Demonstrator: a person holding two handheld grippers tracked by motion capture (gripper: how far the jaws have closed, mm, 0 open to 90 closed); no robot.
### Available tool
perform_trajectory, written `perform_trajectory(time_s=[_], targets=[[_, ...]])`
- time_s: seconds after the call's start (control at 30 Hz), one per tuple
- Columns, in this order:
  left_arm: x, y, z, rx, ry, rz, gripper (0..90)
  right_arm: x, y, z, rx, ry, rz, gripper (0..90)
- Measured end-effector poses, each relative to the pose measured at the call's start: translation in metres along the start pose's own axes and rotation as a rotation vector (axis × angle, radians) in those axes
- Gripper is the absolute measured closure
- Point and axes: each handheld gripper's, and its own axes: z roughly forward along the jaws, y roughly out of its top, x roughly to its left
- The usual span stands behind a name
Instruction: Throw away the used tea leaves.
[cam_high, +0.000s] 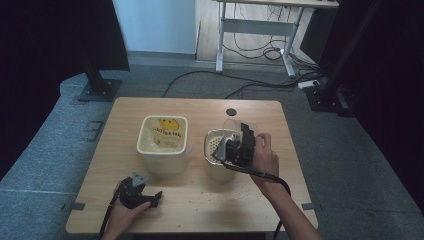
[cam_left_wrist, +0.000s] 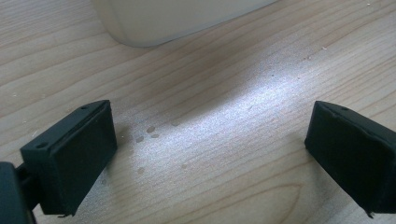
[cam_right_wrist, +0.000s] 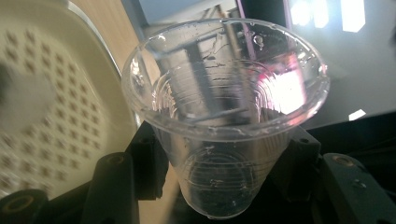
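Observation:
In the right gripper view a clear plastic cup (cam_right_wrist: 224, 93) stands between the black jaws, tilted, with my right gripper (cam_right_wrist: 224, 154) shut on its lower half. The cup looks empty apart from droplets on its wall. Seen from the high view, the right gripper (cam_high: 236, 146) holds the cup (cam_high: 235, 125) over the right rim of a cream container with a perforated strainer insert (cam_high: 215, 145). My left gripper (cam_high: 152, 197) lies on the table near the front left, open; its view has bare wood between its wide-set jaws (cam_left_wrist: 210, 149).
A cream square tub (cam_high: 162, 157) holding a yellow-printed bag (cam_high: 165, 132) stands at the table's middle left; its base (cam_left_wrist: 177, 18) is just ahead of the left gripper. Small grains (cam_high: 235, 190) are scattered on the wood. A round cable hole (cam_high: 230, 112) sits at the back.

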Motion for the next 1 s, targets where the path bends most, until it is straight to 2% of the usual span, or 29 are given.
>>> perform_trajectory(time_s=[0.03,0.07,0.1,0.13,0.17,0.2,0.23,0.27,0.3,0.33,0.4,0.57,0.77,1.0], targets=[[0.0,0.0,0.0,0.0,0.0,0.0,1.9,-0.009,-0.003,0.0,-0.022,0.061,0.137,45.3],[0.0,0.0,0.0,0.0,0.0,0.0,1.9,-0.013,-0.005,0.0,-0.032,0.092,0.203,45.3],[0.0,0.0,0.0,0.0,0.0,0.0,1.9,-0.013,-0.005,0.0,-0.032,0.092,0.203,45.3],[0.0,0.0,0.0,0.0,0.0,0.0,1.9,-0.019,-0.008,0.0,-0.051,0.147,0.307,45.2],[0.0,0.0,0.0,0.0,0.0,0.0,1.9,-0.019,-0.008,0.0,-0.051,0.147,0.307,45.2],[0.0,0.0,0.0,0.0,0.0,0.0,1.9,-0.021,-0.009,0.0,-0.063,0.171,0.349,45.2],[0.0,0.0,0.0,0.0,0.0,0.0,1.9,-0.024,-0.012,0.0,-0.079,0.205,0.413,45.2],[0.0,0.0,0.0,0.0,0.0,0.0,1.9,-0.024,-0.012,0.0,-0.079,0.205,0.413,45.2],[0.0,0.0,0.0,0.0,0.0,0.0,1.9,-0.026,-0.013,0.0,-0.092,0.239,0.466,45.2],[0.0,0.0,0.0,0.0,0.0,0.0,1.9,-0.028,-0.015,0.0,-0.097,0.253,0.5,45.2],[0.0,0.0,0.0,0.0,0.0,0.0,1.9,-0.03,-0.017,0.001,-0.113,0.272,0.549,45.2],[0.0,0.0,0.0,0.0,0.0,0.0,1.9,-0.033,-0.02,0.0,-0.137,0.3,0.609,45.2],[0.0,0.0,0.0,0.0,0.0,0.0,1.9,-0.033,-0.018,0.0,-0.149,0.307,0.629,45.2],[0.0,0.0,0.0,0.0,0.0,0.0,1.8,-0.036,-0.017,0.001,-0.166,0.317,0.684,45.0]])
